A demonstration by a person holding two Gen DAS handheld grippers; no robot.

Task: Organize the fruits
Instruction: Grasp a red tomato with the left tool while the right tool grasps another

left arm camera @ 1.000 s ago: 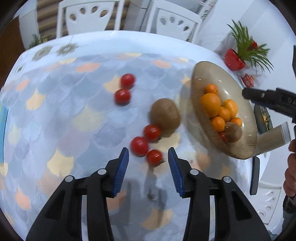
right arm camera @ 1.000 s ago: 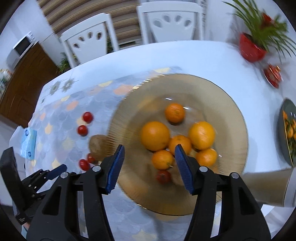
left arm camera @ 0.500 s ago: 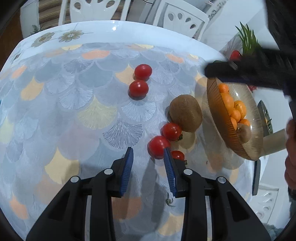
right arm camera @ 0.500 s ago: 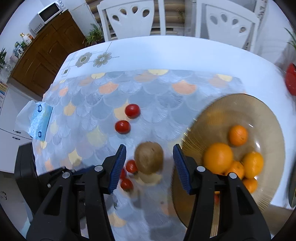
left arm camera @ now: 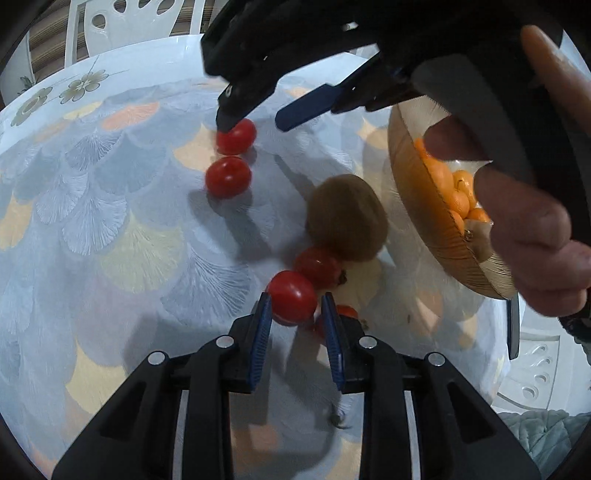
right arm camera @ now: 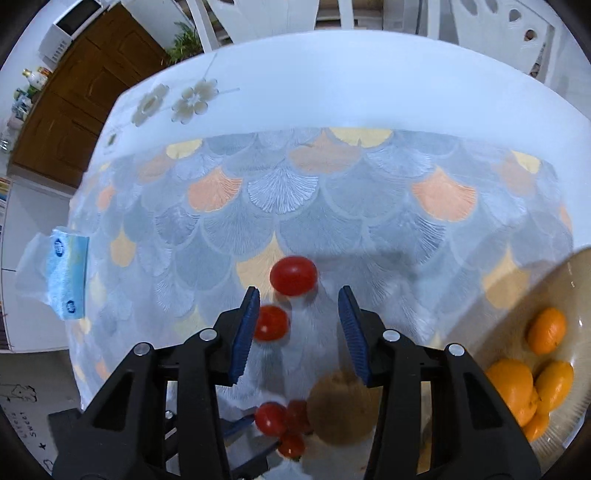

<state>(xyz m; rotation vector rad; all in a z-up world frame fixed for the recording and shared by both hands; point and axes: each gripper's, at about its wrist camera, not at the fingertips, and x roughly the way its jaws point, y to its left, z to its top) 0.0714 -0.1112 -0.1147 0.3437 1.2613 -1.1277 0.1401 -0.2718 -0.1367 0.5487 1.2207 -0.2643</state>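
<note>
Several red tomatoes and a brown kiwi [left arm camera: 347, 218] lie on the scale-patterned tablecloth. My left gripper [left arm camera: 297, 310] has closed its blue pads on one tomato [left arm camera: 291, 295], which still rests on the cloth. Two more tomatoes [left arm camera: 319, 266] sit just behind it, against the kiwi. My right gripper [right arm camera: 297, 295] is open, low over the cloth, with a tomato [right arm camera: 293, 276] just ahead of its tips and another [right arm camera: 271, 323] beside its left finger. The glass bowl [left arm camera: 417, 206] with oranges [right arm camera: 513, 387] stands to the right.
A person's hand [left arm camera: 535, 229] holds the right gripper's handle close above the bowl. A blue tissue pack [right arm camera: 68, 273] lies at the table's left edge. White chairs [right arm camera: 517, 29] stand behind the table. A brown cabinet [right arm camera: 85, 99] is at the far left.
My left gripper moved forward and narrowed onto the near tomato. My right gripper swung left from over the bowl, past the kiwi, down to the two far tomatoes.
</note>
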